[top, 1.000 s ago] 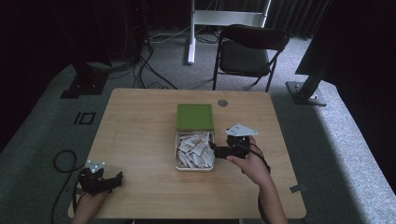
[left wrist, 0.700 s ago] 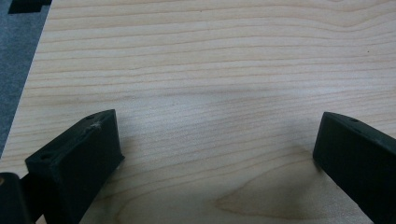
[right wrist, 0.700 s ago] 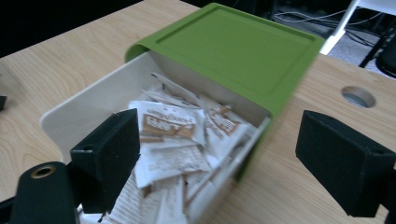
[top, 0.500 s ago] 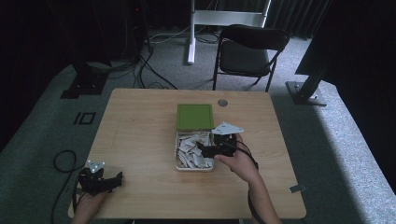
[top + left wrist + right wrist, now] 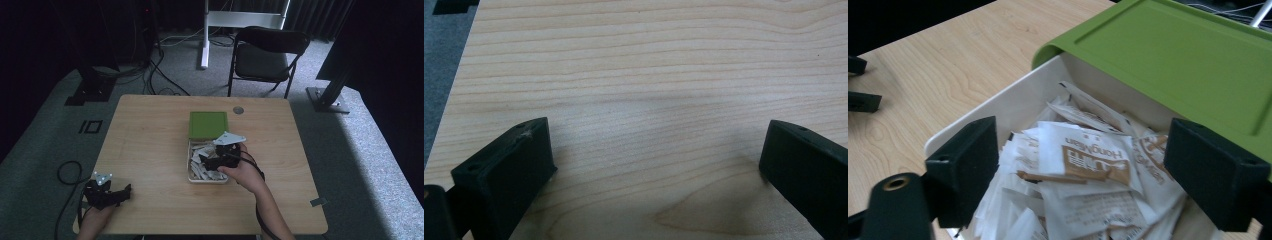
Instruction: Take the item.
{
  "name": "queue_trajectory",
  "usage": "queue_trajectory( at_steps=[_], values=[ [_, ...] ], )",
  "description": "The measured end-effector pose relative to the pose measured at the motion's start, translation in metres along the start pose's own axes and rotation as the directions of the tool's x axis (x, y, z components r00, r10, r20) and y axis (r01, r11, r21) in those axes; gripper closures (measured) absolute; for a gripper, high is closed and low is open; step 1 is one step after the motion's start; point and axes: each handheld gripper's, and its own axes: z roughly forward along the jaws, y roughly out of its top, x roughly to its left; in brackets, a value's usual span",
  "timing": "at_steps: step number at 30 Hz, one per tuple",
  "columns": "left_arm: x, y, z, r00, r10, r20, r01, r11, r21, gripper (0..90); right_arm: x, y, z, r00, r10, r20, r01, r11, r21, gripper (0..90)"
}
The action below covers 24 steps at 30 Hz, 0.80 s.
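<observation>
My right gripper (image 5: 1083,165) hovers wide over packets (image 5: 1088,160) in the box (image 5: 998,112); left gripper (image 5: 659,165) wide, idle. Risk: grabbing several overlapping packets.

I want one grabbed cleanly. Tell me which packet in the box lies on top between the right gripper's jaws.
The white packet with the brown printed label, face up mid-pile in the white box; the right gripper straddles it, others lie partly buried.

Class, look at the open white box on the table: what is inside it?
The white box holds a heap of white packets with brown print. Its floor and any lower packets are covered. The right gripper is open above them.
</observation>
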Motion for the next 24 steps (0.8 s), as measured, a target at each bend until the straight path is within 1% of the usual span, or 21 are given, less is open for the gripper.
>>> queue_trajectory(
  at_steps=[4, 7, 8, 10, 11, 13, 14, 17, 24],
  values=[
    [0.000, 0.000, 0.000, 1.0000, 0.000, 0.000, 0.000, 1.0000, 0.000, 1.3, 0.002, 0.000, 0.005, 0.9999, -0.009, 0.008, 0.008, 1.000, 0.009, 21.3],
    [0.000, 0.000, 0.000, 1.0000, -0.002, 0.000, 0.002, 1.0000, -0.002, 1.3, 0.004, -0.001, 0.009, 0.9997, -0.022, 0.010, 0.022, 0.999, 0.026, 29.2],
    [0.000, 0.000, 0.000, 1.0000, -0.003, 0.000, 0.003, 1.0000, -0.002, 1.4, 0.004, -0.002, 0.010, 0.9995, -0.027, 0.014, 0.026, 0.999, 0.034, 34.0],
    [0.000, 0.000, 0.000, 1.0000, -0.003, 0.000, 0.003, 1.0000, -0.002, 1.4, 0.004, -0.002, 0.012, 0.9996, -0.029, 0.003, 0.029, 0.999, 0.044, 41.6],
    [0.000, 0.000, 0.000, 1.0000, -0.001, 0.000, 0.001, 1.0000, -0.001, 1.4, 0.003, -0.003, 0.013, 0.9992, -0.040, 0.001, 0.040, 0.998, 0.057, 45.4],
    [0.000, 0.000, 0.000, 1.0000, 0.000, 0.000, 0.000, 1.0000, 0.001, 1.4, 0.002, -0.004, 0.014, 0.9980, -0.062, -0.003, 0.062, 0.995, 0.082, 50.9],
    [0.000, 0.000, 0.000, 1.0000, 0.000, 0.000, 0.000, 1.0000, 0.001, 1.4, 0.002, -0.004, 0.014, 0.9979, -0.065, -0.003, 0.065, 0.994, 0.084, 53.2],
    [0.000, 0.000, 0.000, 1.0000, 0.001, 0.000, -0.001, 1.0000, 0.001, 1.4, 0.000, -0.004, 0.013, 0.9984, -0.055, -0.013, 0.056, 0.995, 0.079, 57.1],
    [0.000, 0.000, 0.000, 1.0000, -0.001, 0.000, 0.001, 1.0000, -0.001, 1.4, -0.008, -0.002, 0.009, 0.9991, -0.038, -0.021, 0.039, 0.997, 0.066, 66.8]
  ],
)
